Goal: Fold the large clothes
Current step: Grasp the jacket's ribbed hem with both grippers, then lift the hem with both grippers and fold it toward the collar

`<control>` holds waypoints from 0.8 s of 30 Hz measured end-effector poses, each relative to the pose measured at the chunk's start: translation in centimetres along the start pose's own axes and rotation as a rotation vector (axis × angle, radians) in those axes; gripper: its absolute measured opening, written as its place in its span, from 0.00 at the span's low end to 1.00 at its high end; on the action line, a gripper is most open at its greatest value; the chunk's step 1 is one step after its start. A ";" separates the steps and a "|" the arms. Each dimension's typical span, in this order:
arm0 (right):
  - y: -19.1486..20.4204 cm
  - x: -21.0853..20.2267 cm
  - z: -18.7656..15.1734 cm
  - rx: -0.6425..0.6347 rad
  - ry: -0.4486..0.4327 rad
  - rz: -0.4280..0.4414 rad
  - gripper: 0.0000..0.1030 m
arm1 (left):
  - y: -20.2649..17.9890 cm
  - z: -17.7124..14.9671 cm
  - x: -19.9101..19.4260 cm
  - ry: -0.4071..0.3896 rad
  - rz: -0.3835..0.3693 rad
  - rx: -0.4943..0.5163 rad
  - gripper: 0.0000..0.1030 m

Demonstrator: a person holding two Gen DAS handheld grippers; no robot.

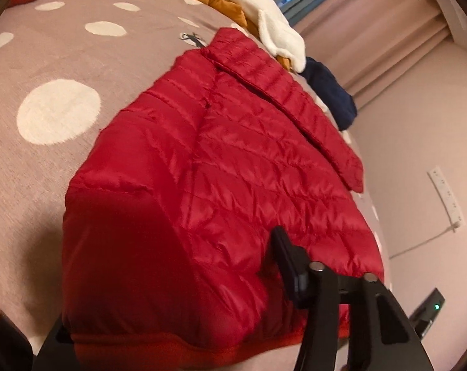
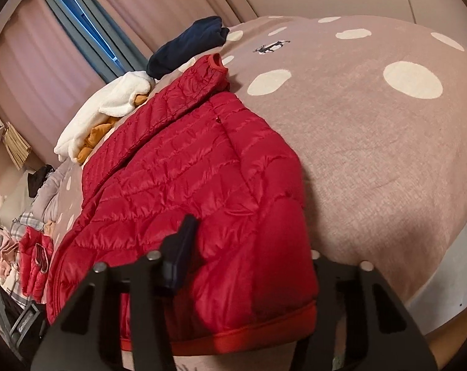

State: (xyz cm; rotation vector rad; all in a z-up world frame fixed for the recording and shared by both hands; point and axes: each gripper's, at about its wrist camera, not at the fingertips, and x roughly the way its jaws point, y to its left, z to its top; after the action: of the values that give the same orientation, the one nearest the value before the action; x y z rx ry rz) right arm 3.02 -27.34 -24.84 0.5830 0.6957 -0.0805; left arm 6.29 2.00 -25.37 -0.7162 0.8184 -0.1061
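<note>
Red quilted nylon fills the near field of both wrist views: a down jacket (image 1: 221,160) lies flat on the bed (image 1: 48,61), its banded hem at the near edge and its collar end pointing away, so its long axis runs straight out from both grippers. The left gripper (image 1: 171,284) straddles one hem corner, one finger lying on top of the fabric and the other hidden under it; the right gripper (image 2: 249,262) does the same at the other corner. Each looks closed on a puffy fold of the hem, though the pad contact itself is covered by cloth. Both hands sit about equally near, one per corner, which suits carrying the hem away toward the collar. A sleeve (image 2: 159,117) is already laid lengthwise over the body, its cuff near the collar. Beyond the collar lie a white fleece garment (image 1: 264,15) over something mustard-coloured, and a navy garment (image 2: 187,46) at the bed's far edge; these crowd the landing zone slightly. Another red quilted piece (image 2: 35,262) sits off to the side, with curtains (image 2: 26,61) behind.
</note>
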 end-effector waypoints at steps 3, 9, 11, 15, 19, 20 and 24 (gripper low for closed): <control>-0.1 0.1 -0.1 -0.021 -0.015 -0.012 0.34 | 0.6 0.0 -0.1 -0.022 0.033 0.020 0.37; 0.4 -0.1 -0.7 -0.091 -0.049 -0.046 0.28 | 0.3 -0.5 -0.5 -0.082 0.118 0.095 0.26; 0.5 -0.2 -0.6 -0.103 -0.050 -0.049 0.23 | -0.4 -0.9 -0.7 -0.107 0.161 0.135 0.25; 0.4 -0.9 0.1 -0.082 -0.051 -0.026 0.18 | -1.4 -0.7 -1.3 -0.138 0.202 0.186 0.21; 1.3 -2.5 1.6 -0.093 -0.086 0.004 0.14 | -2.8 0.5 -2.9 -0.211 0.190 0.233 0.17; 1.9 -3.2 2.3 -0.104 -0.110 0.023 0.14 | -3.2 1.0 -3.3 -0.228 0.177 0.240 0.17; 3.6 -5.4 4.3 -0.124 -0.172 0.067 0.13 | -4.6 2.8 -5.5 -0.305 0.132 0.235 0.17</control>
State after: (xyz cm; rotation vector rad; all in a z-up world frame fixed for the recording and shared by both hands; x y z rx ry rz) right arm 2.30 -27.29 -17.10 0.4736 0.5102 -0.0245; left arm 5.25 1.90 -17.76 -0.4410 0.5481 0.0264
